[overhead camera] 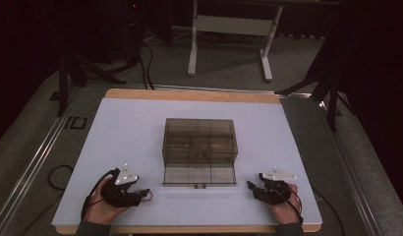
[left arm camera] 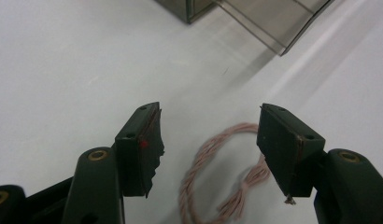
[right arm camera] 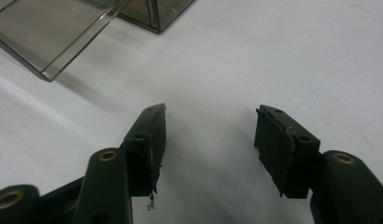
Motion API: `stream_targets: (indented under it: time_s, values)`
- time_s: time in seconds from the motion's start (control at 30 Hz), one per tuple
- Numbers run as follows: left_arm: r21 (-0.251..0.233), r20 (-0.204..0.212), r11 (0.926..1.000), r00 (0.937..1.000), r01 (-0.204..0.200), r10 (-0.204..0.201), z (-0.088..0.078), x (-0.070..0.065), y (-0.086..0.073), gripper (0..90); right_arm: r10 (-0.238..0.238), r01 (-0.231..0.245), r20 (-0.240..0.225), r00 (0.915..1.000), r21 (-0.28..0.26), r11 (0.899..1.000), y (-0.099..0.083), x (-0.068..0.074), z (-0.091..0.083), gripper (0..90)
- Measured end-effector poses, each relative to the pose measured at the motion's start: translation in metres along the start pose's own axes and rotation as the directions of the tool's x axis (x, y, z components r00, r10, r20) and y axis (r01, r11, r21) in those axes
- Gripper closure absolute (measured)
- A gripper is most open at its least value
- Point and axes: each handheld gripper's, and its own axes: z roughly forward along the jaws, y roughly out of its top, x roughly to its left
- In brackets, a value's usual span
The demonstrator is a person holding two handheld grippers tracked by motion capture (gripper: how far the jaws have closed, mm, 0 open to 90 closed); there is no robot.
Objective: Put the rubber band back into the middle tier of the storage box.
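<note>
Resting apart, left claw (left arm camera: 208, 140) open around pink cord (left arm camera: 213, 177), right claw (right arm camera: 208, 140) open; no writing legible.

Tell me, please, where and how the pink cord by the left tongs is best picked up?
Probably at the top of the loop of the cord, coming straight down from above. The cord lies flat on the table, so a level approach would likely slide over it. The left tongs already stand open, straddling the loop.
</note>
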Motion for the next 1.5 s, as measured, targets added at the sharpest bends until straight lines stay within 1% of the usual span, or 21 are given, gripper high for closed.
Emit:
stream_targets:
  time_s: [0.1, 0.27, 0.3, 0.37, 0.4, 0.5, 0.57, 0.8, 0.9, 1.1, 1.27, 1.3, 1.4, 1.5]
  values:
    - [0.025, 0.004, 0.9994, 0.9997, -0.023, 0.023, -0.001, 0.002, 0.0, 40.7, 0.0, 0.0, -0.001, 1.0, -0.001, 1.0, 0.0, 0.0, 0.0, 43.0]
    - [0.06, 0.024, 0.9972, 0.9988, -0.044, 0.043, 0.001, 0.001, 0.0, 41.0, 0.001, -0.001, -0.004, 1.0, -0.002, 1.0, -0.001, -0.001, 0.0, 42.9]
    - [0.067, 0.029, 0.9962, 0.9982, -0.055, 0.053, 0.002, 0.001, -0.001, 41.0, 0.0, 0.0, -0.004, 1.0, -0.002, 1.0, -0.001, -0.001, 0.0, 42.9]
    - [0.075, 0.035, 0.9955, 0.9978, -0.059, 0.056, 0.003, 0.0, -0.002, 41.0, 0.001, -0.001, -0.004, 1.0, -0.002, 1.0, -0.001, -0.001, 0.0, 42.9]
    - [0.077, 0.038, 0.995, 0.9974, -0.063, 0.061, 0.003, 0.001, -0.002, 40.9, 0.001, -0.001, -0.004, 1.0, -0.003, 1.0, -0.001, -0.001, 0.0, 42.9]
    - [0.082, 0.048, 0.9948, 0.9972, -0.061, 0.057, 0.002, 0.0, -0.004, 40.9, 0.002, -0.002, -0.004, 1.0, -0.003, 1.0, -0.001, -0.001, 0.0, 42.9]
    - [0.087, 0.049, 0.9938, 0.9967, -0.069, 0.064, 0.002, 0.001, -0.004, 41.0, 0.002, -0.002, -0.004, 1.0, -0.004, 1.0, -0.001, -0.001, 0.0, 42.9]
    - [0.08, 0.053, 0.9943, 0.9964, -0.071, 0.067, -0.005, 0.001, -0.006, 41.1, 0.002, -0.002, -0.003, 1.0, -0.006, 1.0, -0.001, -0.001, 0.0, 42.8]
    - [0.093, 0.065, 0.9922, 0.9949, -0.084, 0.078, -0.006, 0.0, -0.006, 41.2, 0.001, -0.001, -0.003, 1.0, -0.005, 1.0, -0.001, -0.001, 0.0, 42.8]
    - [0.128, 0.084, 0.9846, 0.9905, -0.119, 0.109, -0.002, -0.004, -0.007, 40.8, 0.001, -0.001, -0.003, 1.0, -0.006, 1.0, -0.001, -0.001, 0.0, 42.9]
    - [0.151, 0.094, 0.9796, 0.9885, -0.132, 0.119, 0.002, -0.005, -0.006, 40.8, 0.002, -0.002, -0.003, 1.0, -0.006, 1.0, -0.001, -0.001, 0.0, 42.8]
    - [0.159, 0.096, 0.9772, 0.9873, -0.141, 0.127, 0.003, -0.005, -0.006, 40.8, 0.002, -0.002, -0.003, 1.0, -0.006, 1.0, -0.001, -0.001, 0.0, 42.8]
    - [0.167, 0.1, 0.9746, 0.9859, -0.149, 0.134, 0.006, -0.005, -0.004, 40.4, 0.002, -0.002, -0.003, 1.0, -0.006, 1.0, -0.001, -0.001, 0.0, 42.9]
    - [0.173, 0.099, 0.9738, 0.9864, -0.147, 0.132, 0.009, -0.005, -0.003, 39.8, 0.002, -0.002, -0.003, 1.0, -0.006, 1.0, -0.001, -0.001, 0.0, 42.8]
